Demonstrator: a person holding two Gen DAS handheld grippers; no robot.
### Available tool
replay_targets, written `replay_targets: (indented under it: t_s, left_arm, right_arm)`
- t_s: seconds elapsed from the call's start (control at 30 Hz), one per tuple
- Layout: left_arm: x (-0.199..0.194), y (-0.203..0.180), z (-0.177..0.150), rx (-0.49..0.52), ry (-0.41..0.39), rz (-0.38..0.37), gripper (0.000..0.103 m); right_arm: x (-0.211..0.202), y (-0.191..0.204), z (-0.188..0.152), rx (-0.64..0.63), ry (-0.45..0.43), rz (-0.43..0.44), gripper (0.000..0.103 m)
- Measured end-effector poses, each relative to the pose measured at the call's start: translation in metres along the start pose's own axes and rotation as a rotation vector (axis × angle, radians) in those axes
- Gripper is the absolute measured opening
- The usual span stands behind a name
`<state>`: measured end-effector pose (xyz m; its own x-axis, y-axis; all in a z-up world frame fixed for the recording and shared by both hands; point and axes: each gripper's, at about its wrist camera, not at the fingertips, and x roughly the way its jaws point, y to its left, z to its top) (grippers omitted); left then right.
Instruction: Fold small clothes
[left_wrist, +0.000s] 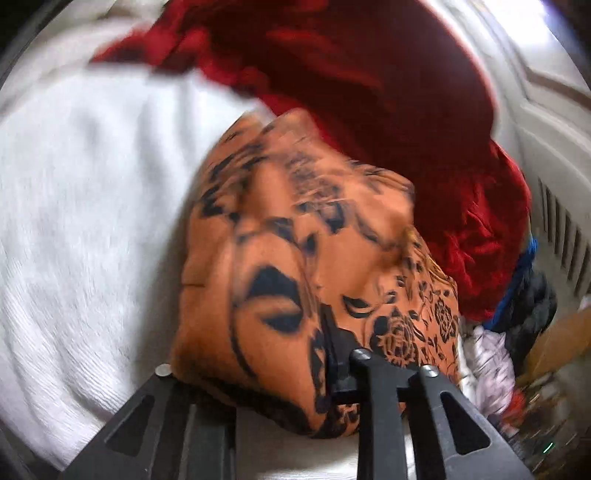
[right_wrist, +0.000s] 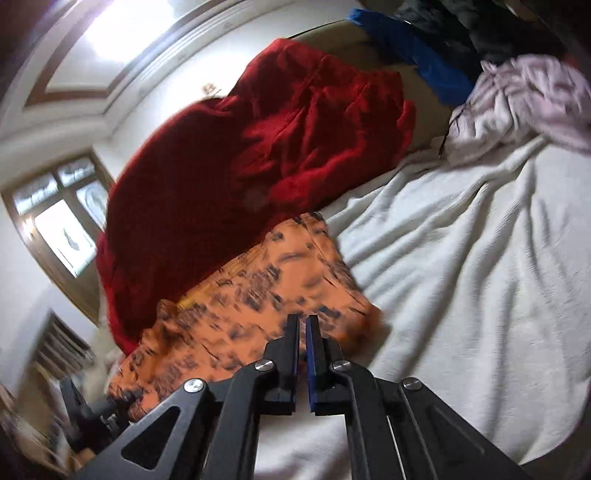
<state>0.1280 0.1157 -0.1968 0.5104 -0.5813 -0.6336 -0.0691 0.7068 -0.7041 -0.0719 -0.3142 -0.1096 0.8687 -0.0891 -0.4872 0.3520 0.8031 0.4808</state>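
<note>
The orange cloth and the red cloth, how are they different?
The orange cloth has black drawings of a face and roses; the red cloth is plain. Orange looks smaller and lies nearer, red looks bigger and heaped behind it. Both rest on the white bedcover.

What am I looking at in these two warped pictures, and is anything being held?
Each picture comes from a wide-angle camera mounted on a hand-held two-finger gripper, looking along its black fingers; a person carries one in each hand. The first is the left gripper's view, the second the right gripper's. Both look down on a white sheet. On it lies an orange cloth with black print, beside a red blanket; a pale garment and a blue one lie further off. The left gripper has the orange cloth bunched between its fingers. The right gripper's fingers are shut, with nothing visible between them.
</note>
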Motion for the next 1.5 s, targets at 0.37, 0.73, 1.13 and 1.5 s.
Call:
replay_targets:
  t_s: [0.37,0.73,1.13,1.5]
  left_arm:
    - [0.005,-0.008,0.006,0.001,-0.03,-0.047,0.06]
    - [0.016,-0.01,0.007,-0.028,-0.025,-0.038,0.062]
    - [0.006,-0.019,0.014,0.071,-0.083,-0.039,0.024]
    - [0.021,-0.005,0.013,-0.04,-0.008,-0.085,0.05]
  right_arm:
    - [0.065,-0.03,0.027,0.211,0.168,0.179,0.031]
    - [0.075,-0.035,0.055,0.208,0.174,0.132,0.078]
    - [0.124,-0.025,0.043,0.004,0.396,-0.006,0.018]
    - [0.114,-0.041,0.05,0.102,0.364,0.01,0.063]
